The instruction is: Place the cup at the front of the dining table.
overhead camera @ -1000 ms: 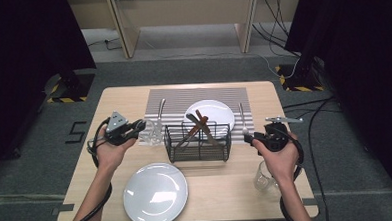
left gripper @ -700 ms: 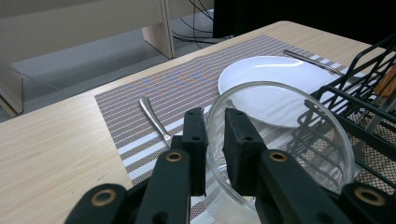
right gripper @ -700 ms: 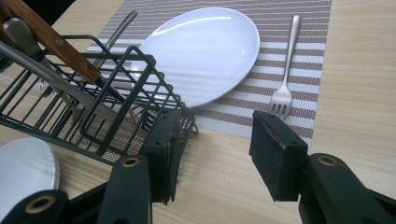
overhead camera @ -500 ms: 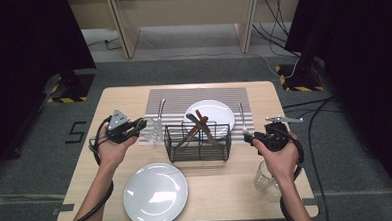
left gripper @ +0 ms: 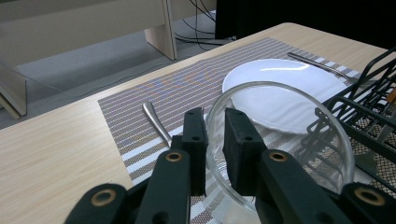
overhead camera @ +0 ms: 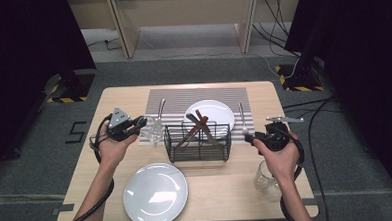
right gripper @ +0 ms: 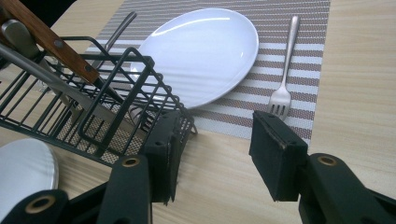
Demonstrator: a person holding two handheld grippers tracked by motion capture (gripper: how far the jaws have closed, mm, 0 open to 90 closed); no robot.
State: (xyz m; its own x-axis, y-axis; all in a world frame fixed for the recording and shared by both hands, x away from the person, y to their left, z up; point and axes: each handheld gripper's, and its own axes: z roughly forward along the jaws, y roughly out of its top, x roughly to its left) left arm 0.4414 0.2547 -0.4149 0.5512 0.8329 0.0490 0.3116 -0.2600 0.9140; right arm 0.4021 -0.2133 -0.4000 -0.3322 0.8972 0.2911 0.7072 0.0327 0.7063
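My left gripper (overhead camera: 143, 122) is shut on the rim of a clear drinking glass (overhead camera: 155, 130) at the left edge of the striped placemat (overhead camera: 173, 99). In the left gripper view the two pads (left gripper: 239, 135) pinch the glass wall (left gripper: 275, 85), one inside and one outside, with the glass tilted. Just right of the black wire basket (overhead camera: 198, 140), my right gripper (overhead camera: 250, 136) stands open and holds nothing. In the right gripper view my right gripper (right gripper: 215, 135) points at a fork (right gripper: 284, 79) lying on the mat.
Wooden-handled cutlery (overhead camera: 200, 121) leans in the basket. One white plate (overhead camera: 209, 115) lies on the mat behind the basket, another (overhead camera: 155, 194) near the front edge. A utensil handle (overhead camera: 160, 109) rests on the mat's left. A second glass (overhead camera: 265, 180) stands at the front right.
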